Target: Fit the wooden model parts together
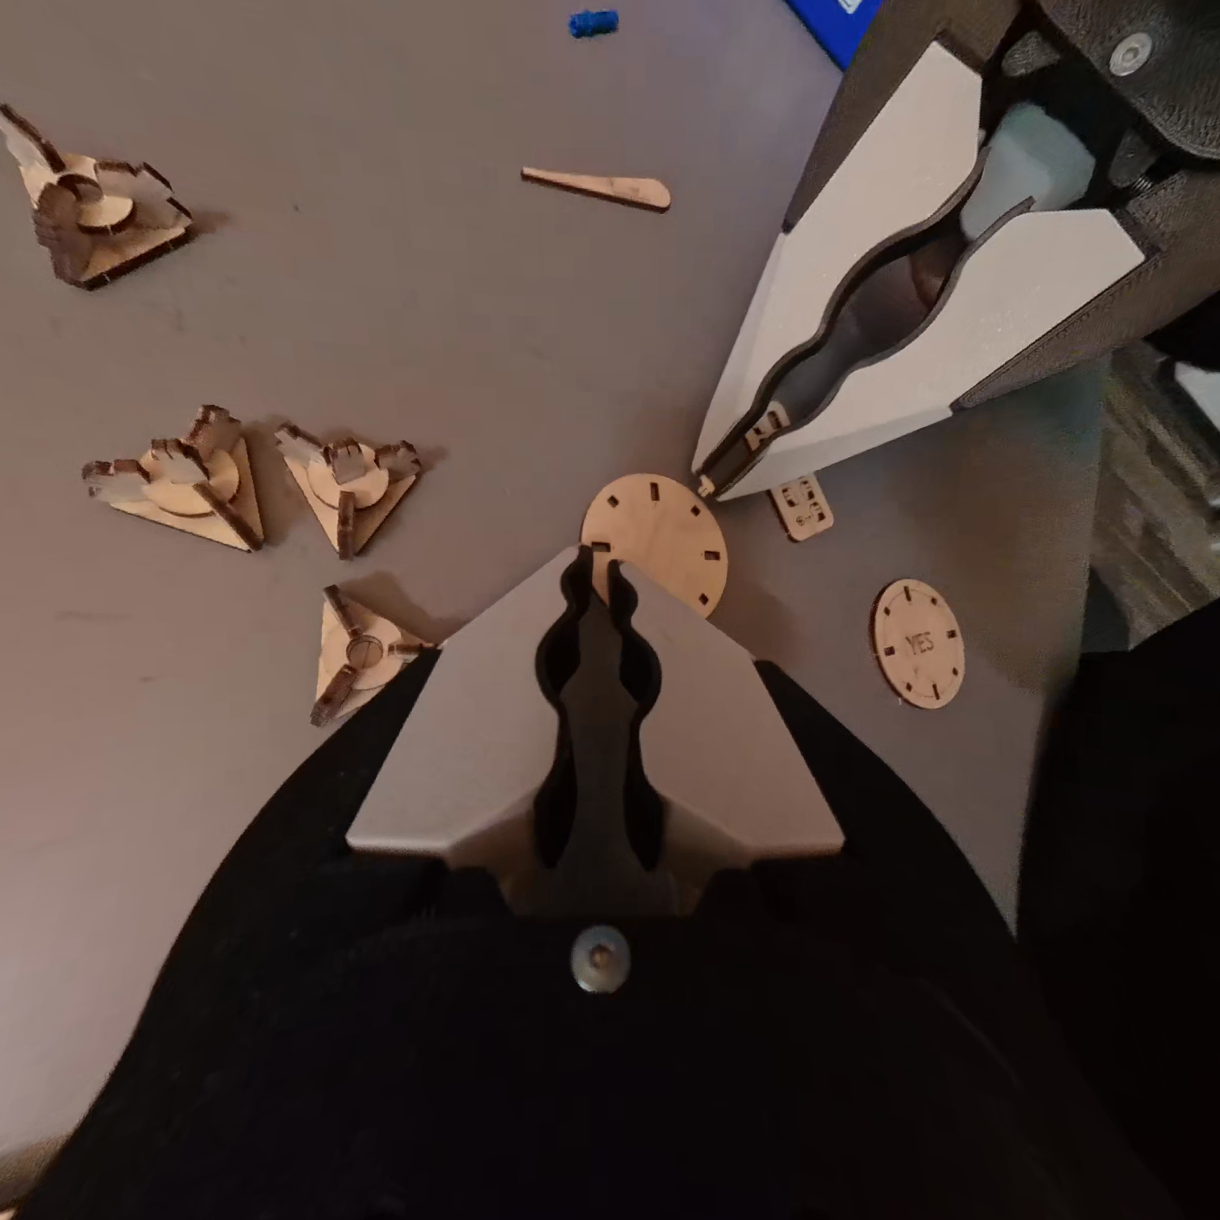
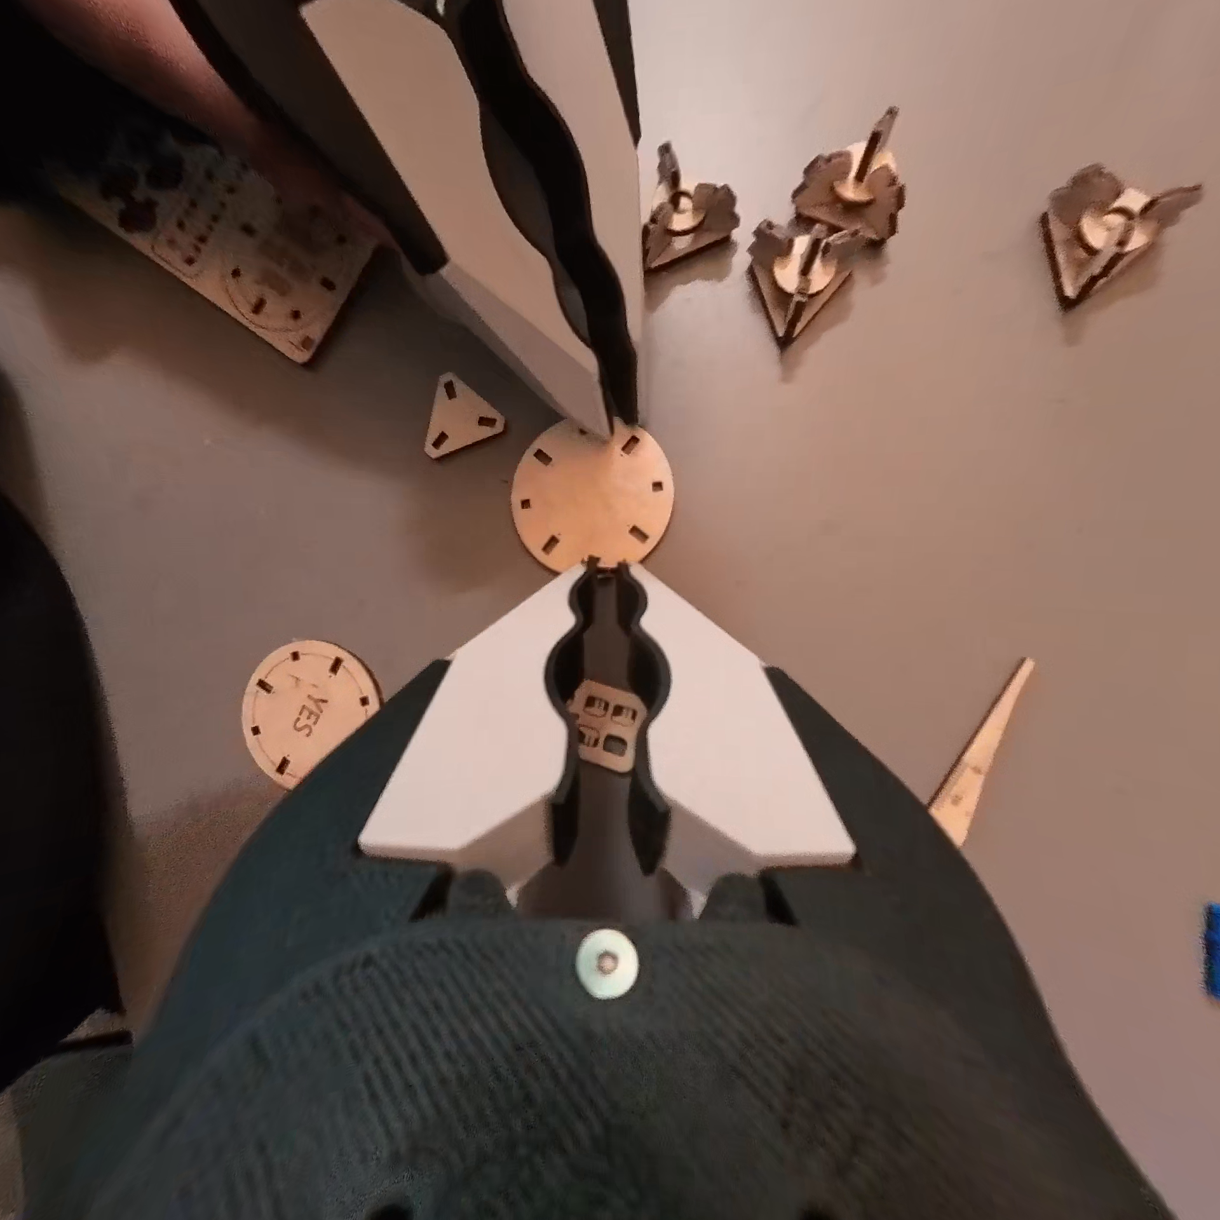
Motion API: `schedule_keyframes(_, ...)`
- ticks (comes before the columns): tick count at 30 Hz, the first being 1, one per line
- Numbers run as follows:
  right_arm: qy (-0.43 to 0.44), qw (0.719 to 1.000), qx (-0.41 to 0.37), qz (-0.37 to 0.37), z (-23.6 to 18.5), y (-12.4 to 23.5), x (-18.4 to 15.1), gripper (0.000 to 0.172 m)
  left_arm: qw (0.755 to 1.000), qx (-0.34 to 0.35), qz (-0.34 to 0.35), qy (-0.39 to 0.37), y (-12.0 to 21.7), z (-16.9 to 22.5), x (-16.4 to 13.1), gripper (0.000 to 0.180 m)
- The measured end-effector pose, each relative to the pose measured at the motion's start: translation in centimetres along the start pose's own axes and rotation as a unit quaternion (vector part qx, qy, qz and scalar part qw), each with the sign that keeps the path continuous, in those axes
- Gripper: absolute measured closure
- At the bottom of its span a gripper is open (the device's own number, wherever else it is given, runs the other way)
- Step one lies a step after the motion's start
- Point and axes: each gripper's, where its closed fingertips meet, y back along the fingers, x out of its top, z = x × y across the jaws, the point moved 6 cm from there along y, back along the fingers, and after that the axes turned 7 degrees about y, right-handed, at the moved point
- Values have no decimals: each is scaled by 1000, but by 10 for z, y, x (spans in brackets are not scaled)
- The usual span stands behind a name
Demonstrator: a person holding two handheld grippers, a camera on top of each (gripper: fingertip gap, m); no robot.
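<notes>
At the centre of both views, on the grey tabletop, lies a round pale plywood disc with small slots near its rim. The left tongs come up from the bottom of the left wrist view with their tips drawn nearly together. The tips rest on the disc just inside its near edge, and nothing is clamped between them.

The right tongs are closed on a small flat plywood piece with rectangular cut-outs. It sits edgewise between the dark pads, and its tabbed end pokes out at the tips, right at the rim of the disc on the side opposite the left tongs.

A similar small cut-out piece lies just beside the right tongs. A second round plywood disc with engraved lettering lies right of centre in the left view. Four triangular plywood assemblies with upright fins sit on the left side of that view. A tapered plywood stick lies near the top, and a small blue object at the top edge. In the right view a small triangular plywood plate lies left of the disc.
</notes>
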Motion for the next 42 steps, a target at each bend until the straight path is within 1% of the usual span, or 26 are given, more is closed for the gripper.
schedule_keyframes(5, 14, 998, 10, -61, -1, -4, 5, 168, 1000, 14, 3, -11, 0, 1, -1, 178)
schedule_keyframes(12, 12, 993, 16, -115, -5, -5, 10, 168, 1000, -1, 0, 16, 0, -1, -2, 176)
schedule_keyframes(37, 36, 978, -10, -207, -12, -13, 21, 168, 999, -17, -5, 40, 0, 0, -4, 175)
schedule_keyframes(42, 52, 972, -18, -227, -13, -14, 23, 168, 999, -17, -5, 41, 0, -1, -4, 175)
